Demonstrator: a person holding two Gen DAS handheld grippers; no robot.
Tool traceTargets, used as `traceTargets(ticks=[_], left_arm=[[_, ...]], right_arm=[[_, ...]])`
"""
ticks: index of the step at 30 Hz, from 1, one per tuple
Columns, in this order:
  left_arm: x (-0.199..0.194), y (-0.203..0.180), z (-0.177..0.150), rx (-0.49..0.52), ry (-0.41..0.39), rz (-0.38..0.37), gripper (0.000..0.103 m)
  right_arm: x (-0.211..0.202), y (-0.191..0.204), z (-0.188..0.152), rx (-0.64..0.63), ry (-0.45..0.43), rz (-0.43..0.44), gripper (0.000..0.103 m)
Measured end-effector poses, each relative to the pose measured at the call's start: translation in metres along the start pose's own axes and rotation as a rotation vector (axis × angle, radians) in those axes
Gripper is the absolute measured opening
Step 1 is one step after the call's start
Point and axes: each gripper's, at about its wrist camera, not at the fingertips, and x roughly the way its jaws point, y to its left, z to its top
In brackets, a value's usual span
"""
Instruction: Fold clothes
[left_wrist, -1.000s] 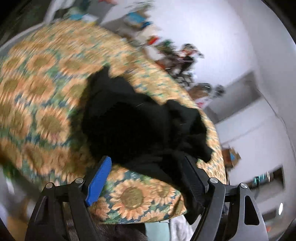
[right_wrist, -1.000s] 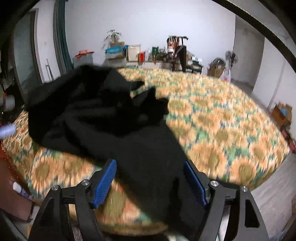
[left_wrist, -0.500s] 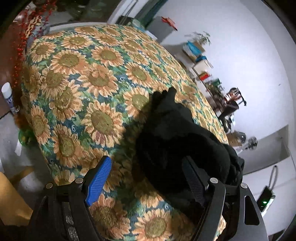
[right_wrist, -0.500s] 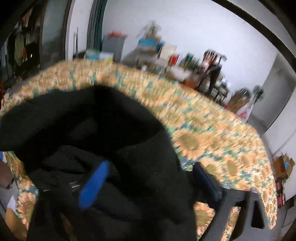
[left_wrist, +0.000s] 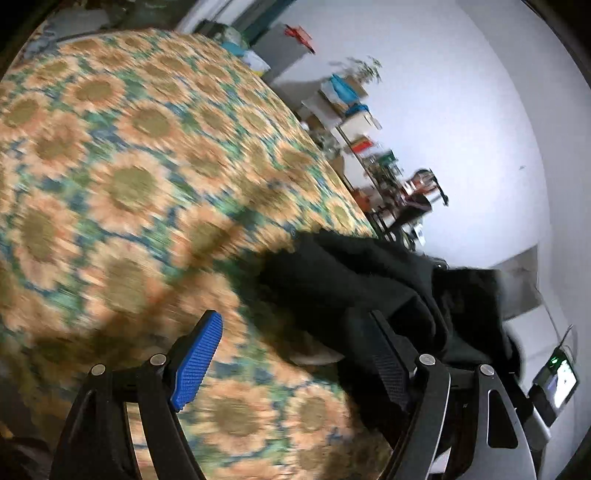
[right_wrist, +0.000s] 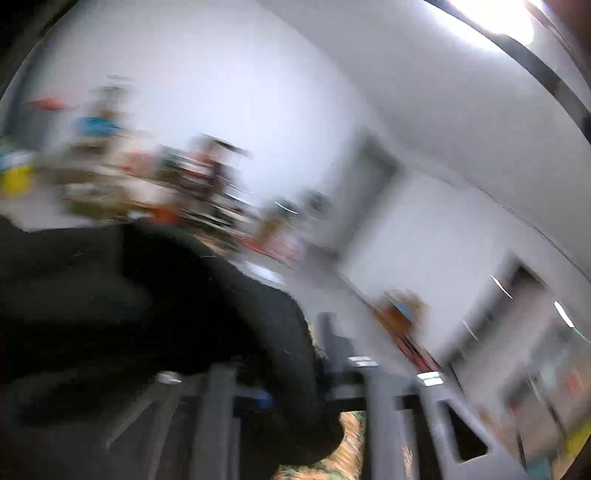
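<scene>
Left wrist view: the left tool (left_wrist: 291, 354) stands wide apart, with nothing pressed between its pads. Its blue ribbed pad (left_wrist: 197, 360) sits at 7 o'clock of the frame; the opposite black pad (left_wrist: 388, 360) sits at 5 o'clock. The black knitted garment (left_wrist: 354, 280), bunched into thick folds, lies from the frame centre toward 4 o'clock. Part of its cloth drapes over the outer side of the black pad and runs down behind that finger. The garment rests on the bed cover with the orange sunflower print on green and blue (left_wrist: 140, 177), which fills the frame from 8 o'clock to 12 o'clock; the print is blurred. A white wall (left_wrist: 461, 129) occupies the 1 to 3 o'clock sector. A row of cluttered shelves and boxes (left_wrist: 365, 144) runs along the base of this wall. A small device with a lit screen (left_wrist: 559, 380) sits at 4 o'clock near the frame edge.

Right wrist view: the frame is heavily blurred. The right tool (right_wrist: 295, 384) sits at 6 o'clock, and its jaws have just been opening. The same black garment (right_wrist: 147, 314) fills the 7 to 9 o'clock sector and lies across the tool's fingers, with cloth between them. Whether the pads press on the cloth cannot be determined. A strip of the sunflower cover (right_wrist: 351, 435) shows at 6 o'clock below the cloth.
</scene>
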Motion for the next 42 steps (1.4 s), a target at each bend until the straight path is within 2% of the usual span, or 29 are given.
traceTargets(ticks=[1,2,4,6,8,13,16,18,20,22,23,24,25,29,34,36,38,41,42], left_arm=[[0.007,-0.005,-0.002,0.012,0.025,-0.002,0.079],[0.014,-0.009,-0.003,0.025,0.050,-0.003,0.079],[0.028,-0.015,-0.007,0.044,0.104,-0.004,0.079],[0.036,-0.013,-0.008,0.020,0.138,-0.018,0.079],[0.041,-0.010,-0.006,0.000,0.156,-0.029,0.079],[0.038,-0.006,0.006,0.001,0.135,-0.010,0.079],[0.032,0.001,0.011,-0.016,0.122,0.007,0.079],[0.032,0.006,0.013,-0.015,0.125,0.000,0.079],[0.034,0.009,0.012,-0.013,0.145,-0.023,0.079],[0.037,0.008,0.009,-0.009,0.181,-0.057,0.079],[0.041,0.007,0.006,-0.006,0.206,-0.076,0.079],[0.044,0.004,0.003,-0.008,0.228,-0.098,0.079],[0.048,0.002,0.000,-0.010,0.249,-0.119,0.079],[0.067,-0.014,-0.014,-0.020,0.325,-0.189,0.079],[0.102,-0.045,-0.040,-0.048,0.441,-0.291,0.078],[0.117,-0.059,-0.051,-0.034,0.484,-0.309,0.077],[0.129,-0.062,-0.061,-0.071,0.543,-0.335,0.066],[0.134,-0.056,-0.065,-0.155,0.566,-0.406,0.038],[0.131,-0.057,-0.062,-0.137,0.555,-0.415,0.026]], right_arm=[[0.012,-0.012,-0.004,0.034,0.060,-0.010,0.071],[0.023,-0.023,-0.009,0.067,0.117,-0.015,0.073],[0.019,-0.033,-0.030,0.091,0.129,0.083,0.074],[0.008,-0.031,-0.060,0.079,0.139,0.249,0.074],[-0.011,-0.016,-0.089,0.006,0.143,0.404,0.074],[-0.063,0.052,-0.139,-0.264,0.067,0.662,0.073],[-0.076,0.094,-0.164,-0.370,0.025,0.715,0.073],[-0.075,0.118,-0.173,-0.420,0.018,0.721,0.072],[-0.068,0.130,-0.177,-0.401,0.034,0.724,0.071],[-0.060,0.136,-0.179,-0.363,0.055,0.717,0.060],[-0.055,0.136,-0.179,-0.336,0.068,0.710,0.026],[-0.050,0.135,-0.179,-0.309,0.081,0.703,0.006],[-0.046,0.134,-0.179,-0.280,0.091,0.697,0.004],[-0.063,0.089,-0.176,-0.112,0.033,0.739,0.004],[-0.090,0.065,-0.171,-0.078,0.011,0.808,0.004],[-0.099,0.058,-0.170,-0.069,0.012,0.828,0.004],[-0.106,0.054,-0.173,-0.063,0.002,0.846,0.004],[-0.117,0.049,-0.181,-0.064,-0.001,0.869,0.004],[-0.116,0.047,-0.179,-0.066,0.011,0.883,0.004]])
